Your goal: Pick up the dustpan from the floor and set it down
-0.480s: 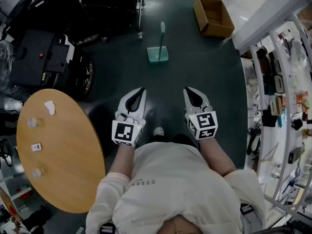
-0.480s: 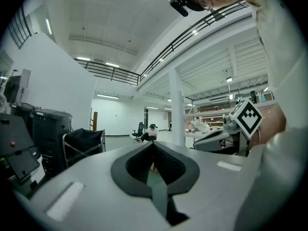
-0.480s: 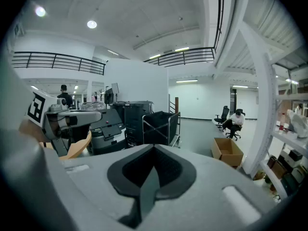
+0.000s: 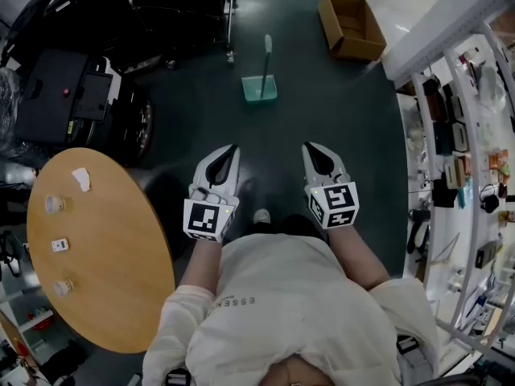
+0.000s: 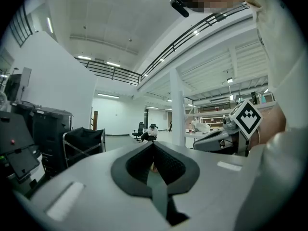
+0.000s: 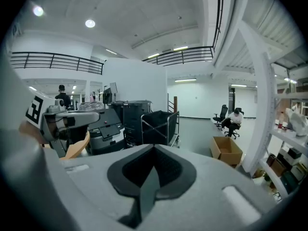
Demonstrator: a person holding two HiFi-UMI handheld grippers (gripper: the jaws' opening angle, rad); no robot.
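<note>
A light green dustpan (image 4: 261, 87) with an upright pale handle stands on the dark floor, straight ahead of me in the head view. My left gripper (image 4: 232, 149) and right gripper (image 4: 310, 149) are held side by side at waist height, well short of the dustpan. Both are shut with nothing between their jaws. In the left gripper view my left gripper (image 5: 154, 145) has its tips together, and the right gripper's marker cube (image 5: 248, 118) shows at the right. The right gripper view has my right gripper (image 6: 154, 149) shut too. The dustpan is in neither gripper view.
A round wooden table (image 4: 121, 256) with small items is at my left. Dark machines and a black cart (image 6: 156, 125) stand at the far left. An open cardboard box (image 4: 352, 26) lies on the floor beyond the dustpan. Shelving (image 4: 471, 143) runs along the right.
</note>
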